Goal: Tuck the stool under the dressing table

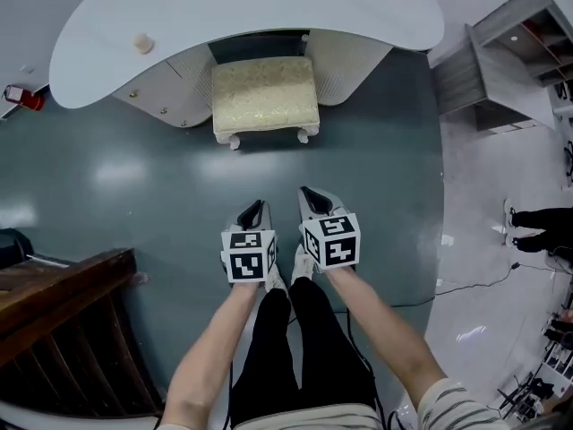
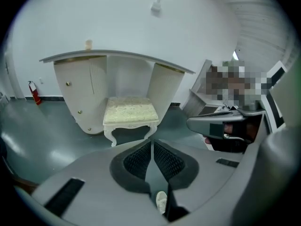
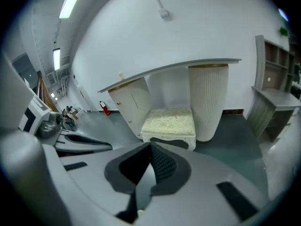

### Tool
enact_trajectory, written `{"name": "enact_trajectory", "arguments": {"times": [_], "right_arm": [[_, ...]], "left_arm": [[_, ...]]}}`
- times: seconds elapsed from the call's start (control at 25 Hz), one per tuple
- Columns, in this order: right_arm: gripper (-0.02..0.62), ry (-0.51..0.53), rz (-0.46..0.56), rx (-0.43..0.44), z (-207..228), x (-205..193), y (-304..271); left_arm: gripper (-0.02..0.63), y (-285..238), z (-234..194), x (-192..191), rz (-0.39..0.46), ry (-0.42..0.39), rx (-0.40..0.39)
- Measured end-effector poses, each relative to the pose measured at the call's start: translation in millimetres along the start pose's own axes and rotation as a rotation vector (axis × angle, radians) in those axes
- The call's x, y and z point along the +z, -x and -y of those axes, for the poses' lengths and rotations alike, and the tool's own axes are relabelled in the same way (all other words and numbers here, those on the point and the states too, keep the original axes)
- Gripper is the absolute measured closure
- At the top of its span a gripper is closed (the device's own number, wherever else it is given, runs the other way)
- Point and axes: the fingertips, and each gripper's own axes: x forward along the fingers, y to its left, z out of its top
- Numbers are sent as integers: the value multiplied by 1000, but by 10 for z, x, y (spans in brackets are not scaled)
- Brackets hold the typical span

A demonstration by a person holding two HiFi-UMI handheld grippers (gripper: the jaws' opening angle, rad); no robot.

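– Between the two pedestals of the dressing table [image 1: 269, 7]: the stool [image 1: 264, 97]. Confirm from your side?

– Confirmed. Stool upright in the knee gap, cream seat level, white curved front legs on the grey-green floor [image 1: 134, 195]. Head view shows most of the seat forward of the tabletop's inner edge; how far the back reaches beneath it, cannot tell. Both gripper views put it between the pedestals.

– Left gripper [image 1: 253, 209]?

– Jaws together, ribbed pads meeting at the tips, nothing between them. Its own view looks along them to the stool [image 2: 130, 112], well apart from it.

– Right gripper [image 1: 313, 197]?

– Same: jaws together, empty. Stool [image 3: 169, 121] ahead of it, no contact. The two grippers sit side by side, near each other, marker cubes up, over the floor above the person's shoes.

– Anything on the tabletop?

– One small pale object [image 1: 143, 43] near the left end; too small to identify.

– Surroundings?

– Red fire extinguisher [image 1: 22, 97] by the wall at far left. Grey shelf unit [image 1: 510, 52] to the right of the dressing table. Dark wooden furniture [image 1: 63, 330] at lower left, well apart from the stool.
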Motion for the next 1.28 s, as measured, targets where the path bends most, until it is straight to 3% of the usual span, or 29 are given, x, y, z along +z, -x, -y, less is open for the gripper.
{"name": "enact_trajectory", "arguments": {"times": [0.36,0.56,0.72,1.28], "right_arm": [[581,3,85,73,-454,147,592],[581,-41,134,58,-461,347,974],[581,-93,129,51,-489,359,1168],[581,-18,214,112,-940,745,2083]], "left_arm": [[600,683,111,50,73,52,6],[600,1035,190,137,110,63,-2],[600,1344,156,196,138,46,12],[600,2245,603,553,249,-27,-14]]}}
